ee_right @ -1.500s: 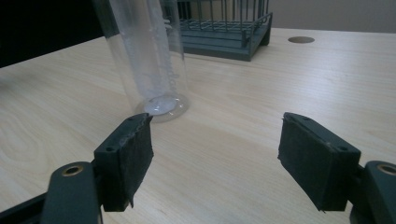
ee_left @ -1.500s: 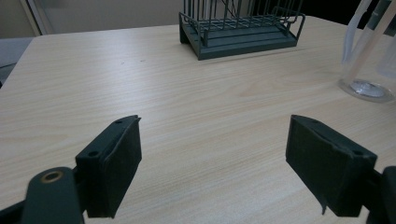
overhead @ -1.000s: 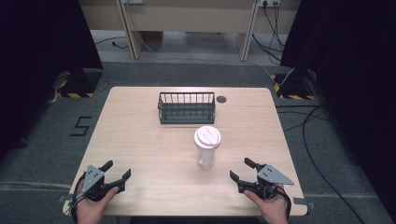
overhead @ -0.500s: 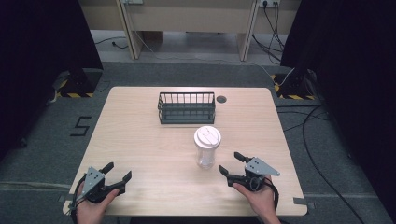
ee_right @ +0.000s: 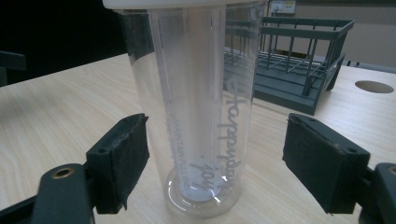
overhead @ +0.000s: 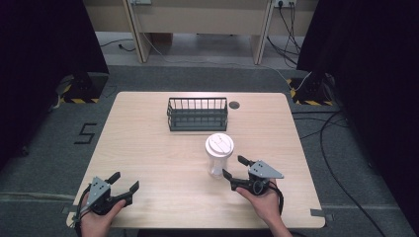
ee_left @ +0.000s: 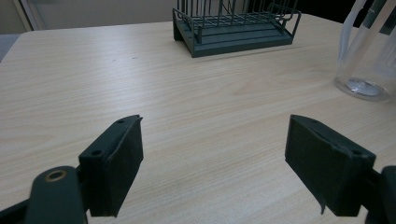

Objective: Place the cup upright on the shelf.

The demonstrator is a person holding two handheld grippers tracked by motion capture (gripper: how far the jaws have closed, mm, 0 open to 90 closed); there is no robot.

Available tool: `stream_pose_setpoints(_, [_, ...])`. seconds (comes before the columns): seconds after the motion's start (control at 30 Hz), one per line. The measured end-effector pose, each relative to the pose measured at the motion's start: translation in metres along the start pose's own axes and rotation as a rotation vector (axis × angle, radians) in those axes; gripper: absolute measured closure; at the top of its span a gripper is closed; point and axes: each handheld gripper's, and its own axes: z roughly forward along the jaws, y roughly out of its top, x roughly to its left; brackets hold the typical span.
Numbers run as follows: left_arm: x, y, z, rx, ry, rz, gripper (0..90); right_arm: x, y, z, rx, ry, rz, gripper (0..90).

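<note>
On the wooden table (overhead: 148,143) there are two hand-held grippers, one clear tumbler and one wire rack.

At the near left corner sits the left gripper (overhead: 124,186), held in one hand (overhead: 96,219). Its two black jaws stand wide apart with nothing between them; in the left gripper view (ee_left: 212,163) only bare tabletop lies between the pads. It is well apart from the tumbler, whose base shows at the far right edge of that view.

Toward the middle, at the far side of the table, stands one dark green wire rack (overhead: 197,113), upright and empty as far as can be seen. Just to its right is one round dark hole (overhead: 234,104) in the tabletop.

In front of the rack, right of centre, stands the one clear tumbler (overhead: 219,155), upright, with a white lid (overhead: 220,144) on top. White lettering runs along its wall in the right gripper view (ee_right: 201,121).

Just beside it is the right gripper (overhead: 236,174), held in the other hand (overhead: 262,200). Its jaws are spread wide; in the right gripper view (ee_right: 215,170) one pad lies on each side of the tumbler's lower part, neither touching it.
</note>
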Motion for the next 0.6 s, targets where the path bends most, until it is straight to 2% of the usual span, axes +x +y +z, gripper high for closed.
stream_pose_setpoints(0.6, [0.0,0.0,0.0,0.002,-0.002,0.004,18.9,0.006,0.004,0.029,0.002,0.011,-0.019,16.6])
